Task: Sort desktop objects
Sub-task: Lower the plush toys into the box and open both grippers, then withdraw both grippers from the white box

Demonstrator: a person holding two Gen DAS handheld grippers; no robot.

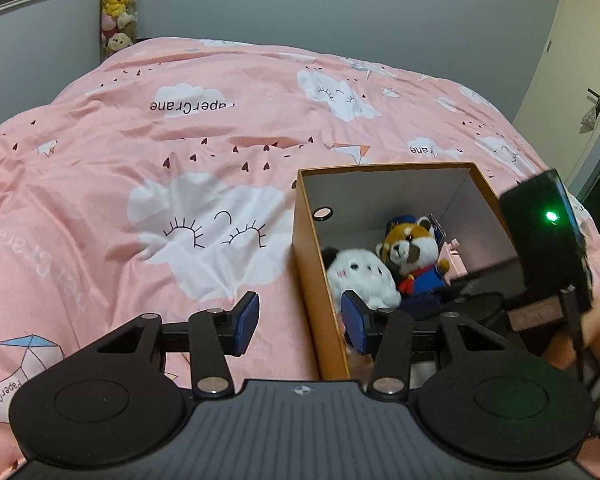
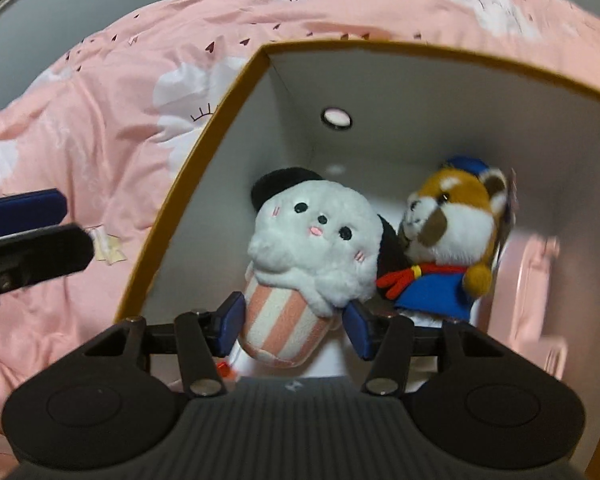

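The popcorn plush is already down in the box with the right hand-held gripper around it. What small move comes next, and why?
Probably lift the right hand-held gripper straight up out of the orange box. The white popcorn plush sits inside beside the red panda plush, and the blue pads flank its striped cup with a gap showing on the right side, so it looks released.

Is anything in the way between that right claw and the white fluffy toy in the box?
Nothing visible is. The right gripper already reaches inside the orange box, and the white plush sits with its striped base between the open blue pads. The red panda plush stands beside it, not between.
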